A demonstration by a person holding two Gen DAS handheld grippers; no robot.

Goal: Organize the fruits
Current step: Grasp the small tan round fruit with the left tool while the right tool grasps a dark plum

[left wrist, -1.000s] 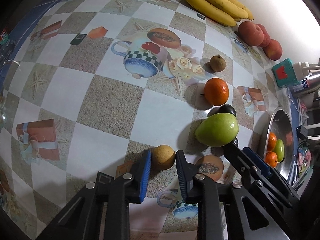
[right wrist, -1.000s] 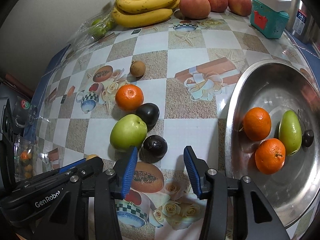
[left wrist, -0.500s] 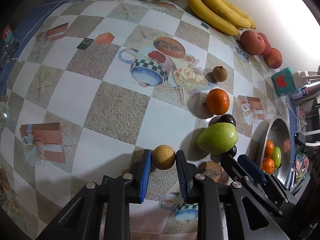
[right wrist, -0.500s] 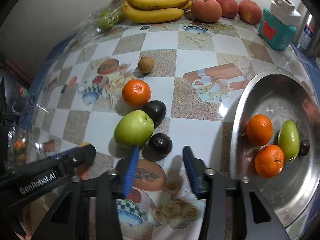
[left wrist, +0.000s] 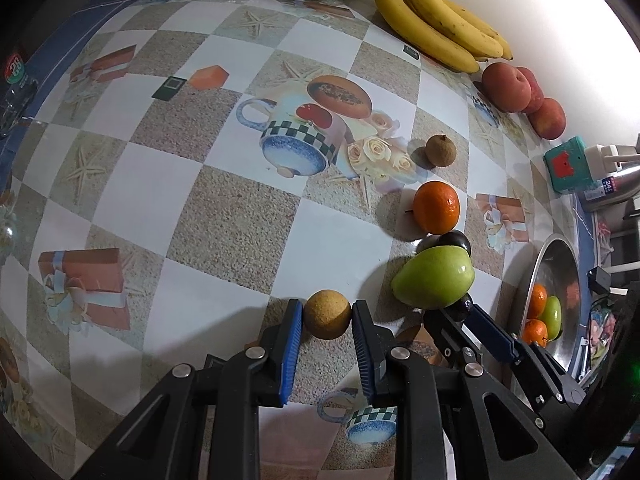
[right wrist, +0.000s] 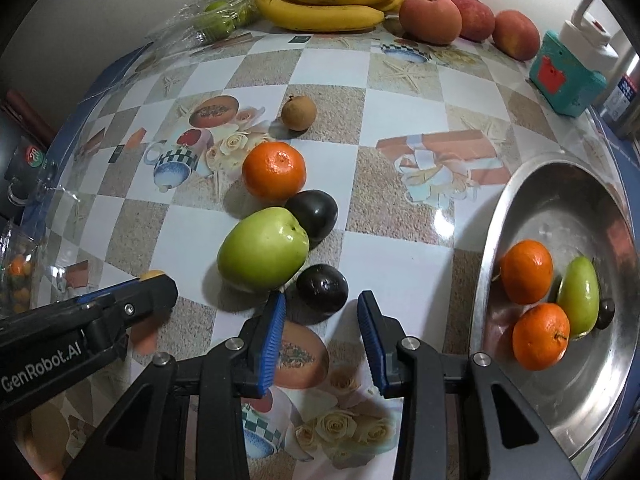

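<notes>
My left gripper (left wrist: 326, 316) is shut on a small round tan fruit (left wrist: 327, 314) low over the tablecloth. To its right lie a green apple (left wrist: 434, 276) and an orange (left wrist: 436, 206). My right gripper (right wrist: 321, 306) stands open, pointing down. A dark plum (right wrist: 322, 288) sits on the cloth just beyond its tips, in line with the gap, and the pads are clear of it. A second dark plum (right wrist: 312, 214) rests behind the green apple (right wrist: 264, 254). The steel bowl (right wrist: 568, 208) at the right holds two oranges, a green fruit and a small dark fruit.
Bananas (right wrist: 332, 0), three red apples (right wrist: 430, 18) and a bag of green fruit (right wrist: 216, 20) line the back wall. A small brown fruit (right wrist: 299, 113) lies mid-table. A teal box (right wrist: 560, 76) stands at the back right. The left gripper's body (right wrist: 120, 308) is close beside the right one.
The right gripper's jaws have narrowed a little and it has rolled slightly, so the dark plum now lines up with the gap. The left gripper has kept still on the tan fruit.
</notes>
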